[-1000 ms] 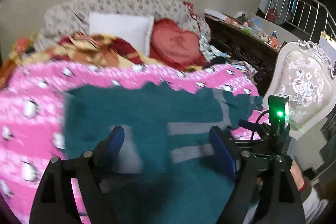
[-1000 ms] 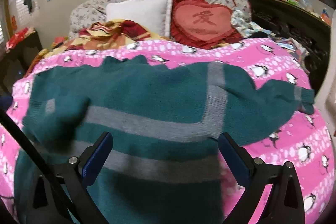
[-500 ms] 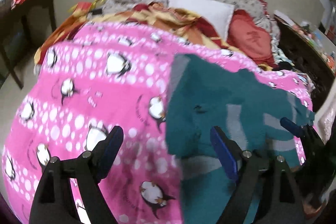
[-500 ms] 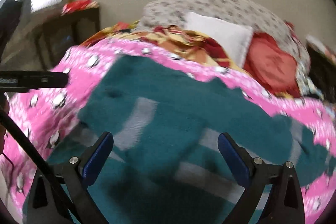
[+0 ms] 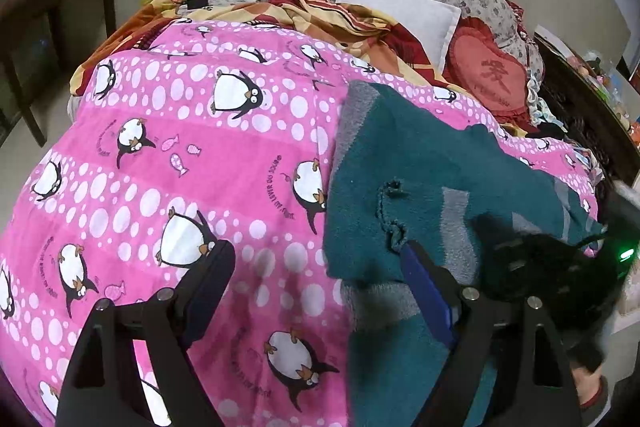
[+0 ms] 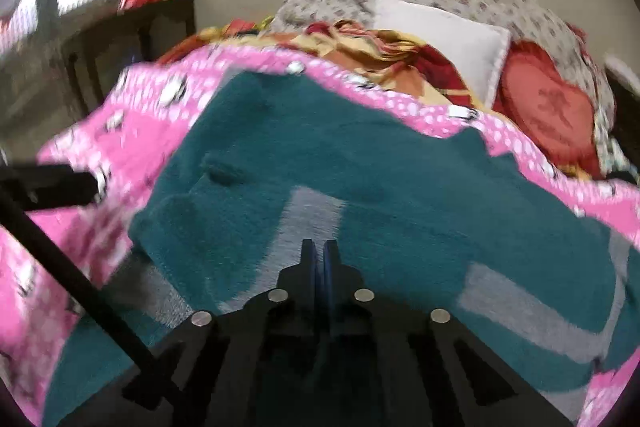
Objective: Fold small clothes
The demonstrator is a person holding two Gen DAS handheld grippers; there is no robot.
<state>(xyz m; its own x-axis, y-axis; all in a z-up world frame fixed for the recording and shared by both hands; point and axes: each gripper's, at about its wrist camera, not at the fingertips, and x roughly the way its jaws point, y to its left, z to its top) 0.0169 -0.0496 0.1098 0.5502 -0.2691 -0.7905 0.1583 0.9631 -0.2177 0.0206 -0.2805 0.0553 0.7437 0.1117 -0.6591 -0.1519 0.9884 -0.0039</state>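
Note:
A teal sweater with grey stripes (image 5: 440, 167) lies on a pink penguin blanket (image 5: 180, 155), its left part folded over itself. My left gripper (image 5: 316, 291) is open and empty, hovering over the blanket at the sweater's left edge. In the right wrist view the sweater (image 6: 360, 163) fills the middle. My right gripper (image 6: 319, 259) is shut, its blue pads together just above the sweater; no cloth shows between them. The right gripper's body shows at the right of the left wrist view (image 5: 552, 267).
Pillows lie at the head of the bed: a white one (image 5: 400, 11), a red heart one (image 5: 492, 83), and a crumpled yellow-red quilt (image 5: 320, 15). A dark table (image 6: 132, 27) stands left of the bed. A dark cabinet (image 5: 588, 123) stands right.
My right gripper has gone from open to shut and moved left over the sweater. My left gripper has swung left, off the sweater and over the blanket. The sweater's left part now lies folded over.

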